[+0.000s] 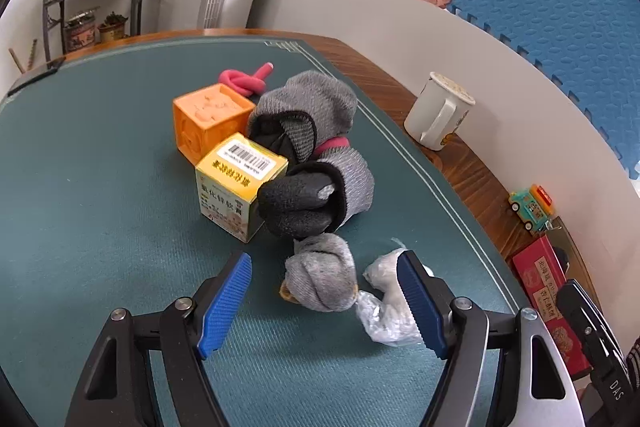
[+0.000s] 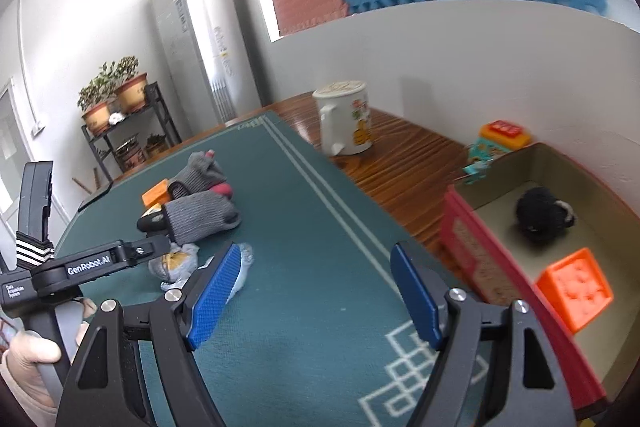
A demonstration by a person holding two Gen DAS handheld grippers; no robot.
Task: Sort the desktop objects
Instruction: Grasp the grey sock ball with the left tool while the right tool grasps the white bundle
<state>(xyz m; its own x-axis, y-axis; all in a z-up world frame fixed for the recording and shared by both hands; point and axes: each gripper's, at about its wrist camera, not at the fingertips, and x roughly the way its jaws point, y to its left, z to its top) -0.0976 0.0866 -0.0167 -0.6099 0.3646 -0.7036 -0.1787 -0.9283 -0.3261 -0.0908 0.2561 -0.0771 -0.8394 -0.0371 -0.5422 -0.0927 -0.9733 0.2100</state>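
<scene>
A: Which piece is next, do you think?

B: Probably the small grey sock ball (image 1: 320, 277), low in the centre of the left wrist view. It lies on the green mat (image 1: 100, 187), squarely ahead of the left gripper (image 1: 324, 301), whose blue pads stand wide apart with nothing between them.

A: How would it handle?

B: Soft and light, I'd judge. Knitted fabric rolled into a knot gives under pressure, so the pads should close across its thick middle, not on a loose fold. It won't break or slip much against ribbed pads.

A: And that crinkled thing touching it?

B: A small clear plastic bag (image 1: 380, 311), just right of the sock ball and partly behind the right-hand pad. It looks flimsy and slippery; a careless grab could catch both at once.

A: What sits beyond?

B: Toward the middle of the frame, the larger grey-and-black socks (image 1: 320, 183) lean on a yellow carton (image 1: 232, 187), with an orange cube (image 1: 208, 119) behind and a pink knotted tube (image 1: 246, 79) farthest back. At right, on bare wood, there is a white mug (image 1: 436, 115).

A: The other tool?

B: The right gripper (image 2: 316, 295) also stands wide and empty, over the mat. At the right edge of its view is the red-sided box (image 2: 480, 267), already holding a black ball (image 2: 538, 213) and an orange block (image 2: 574, 287). That is presumably where things go.
</scene>
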